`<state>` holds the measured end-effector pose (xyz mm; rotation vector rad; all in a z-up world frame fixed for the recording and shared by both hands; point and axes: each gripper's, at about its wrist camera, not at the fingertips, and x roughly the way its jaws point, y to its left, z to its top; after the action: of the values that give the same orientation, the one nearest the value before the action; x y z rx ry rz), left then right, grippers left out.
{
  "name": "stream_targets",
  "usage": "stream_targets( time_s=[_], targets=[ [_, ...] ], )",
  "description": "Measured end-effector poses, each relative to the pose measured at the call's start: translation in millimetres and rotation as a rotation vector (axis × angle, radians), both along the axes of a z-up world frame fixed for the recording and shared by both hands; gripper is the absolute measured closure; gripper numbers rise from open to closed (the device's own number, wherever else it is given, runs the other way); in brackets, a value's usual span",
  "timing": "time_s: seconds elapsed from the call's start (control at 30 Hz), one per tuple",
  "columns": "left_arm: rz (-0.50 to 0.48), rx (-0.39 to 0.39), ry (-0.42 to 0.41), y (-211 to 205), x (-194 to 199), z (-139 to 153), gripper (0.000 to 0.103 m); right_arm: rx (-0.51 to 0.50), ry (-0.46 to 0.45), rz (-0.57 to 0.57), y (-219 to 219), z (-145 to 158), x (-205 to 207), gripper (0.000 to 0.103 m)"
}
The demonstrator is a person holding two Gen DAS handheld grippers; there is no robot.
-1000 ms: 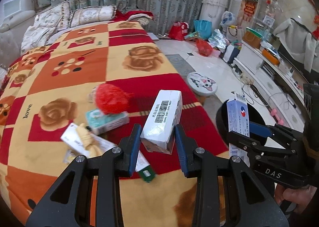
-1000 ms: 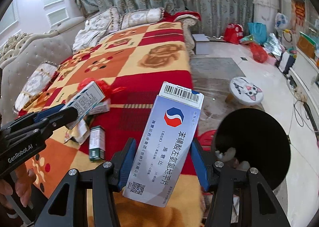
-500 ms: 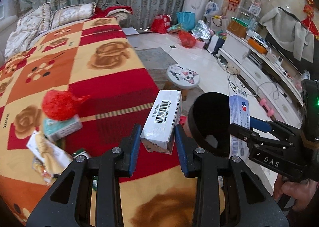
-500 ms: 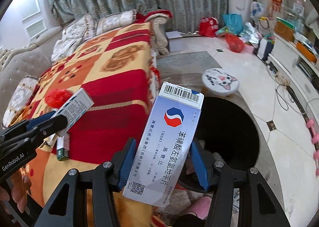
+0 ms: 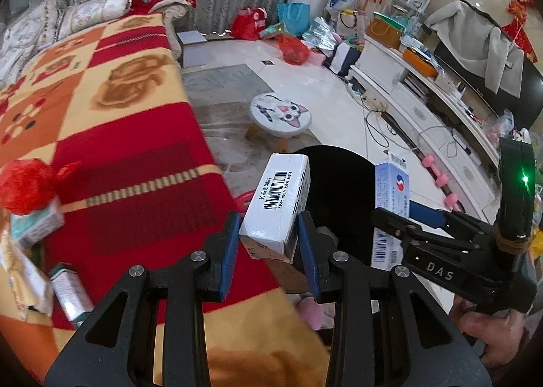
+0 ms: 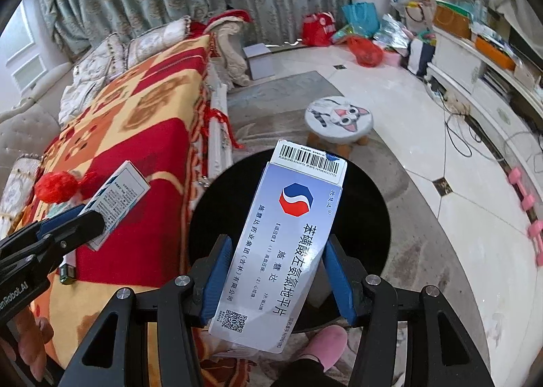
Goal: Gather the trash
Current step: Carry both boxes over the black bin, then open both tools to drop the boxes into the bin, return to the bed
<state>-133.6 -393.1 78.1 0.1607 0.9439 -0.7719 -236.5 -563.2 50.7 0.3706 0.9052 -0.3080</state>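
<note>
Moved: both tools have swung off the bed toward the bin; the black opening now fills the space behind both boxes, and the bed clutter has slid to the left edge of view.
Bed: covered in a red, orange and yellow patchwork blanket, with more trash lying near its foot.
Bin: round, black, on the floor just beside the bed's corner, with a cat-face stool beyond it.
Right tool: clamped on a tall blue-white medicine box, barcode end up, held over the bin's opening.
Left tool: gripping a white carton with its barcode facing up, at the bed's edge just short of the bin.
Red mesh ball: resting on a teal-and-white box on the blanket.
Small green-white box: lying flat on the blanket near the left tool's arm, next to crumpled paper packaging.
Pink slipper: on the floor below the bin, under the right tool.
</note>
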Motion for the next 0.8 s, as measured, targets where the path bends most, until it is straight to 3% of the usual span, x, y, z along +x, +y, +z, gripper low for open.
stream_targets(
  time_s=[0.37,0.8],
  targets=[
    [-0.022,0.004,0.047,-31,2,-19,0.071,0.012,0.014,-0.035,-23,-13,4,0.050],
    [-0.025,-0.020,0.072,-40,8,-24,0.071,0.005,0.004,-0.051,-30,-15,12,0.050]
  ],
)
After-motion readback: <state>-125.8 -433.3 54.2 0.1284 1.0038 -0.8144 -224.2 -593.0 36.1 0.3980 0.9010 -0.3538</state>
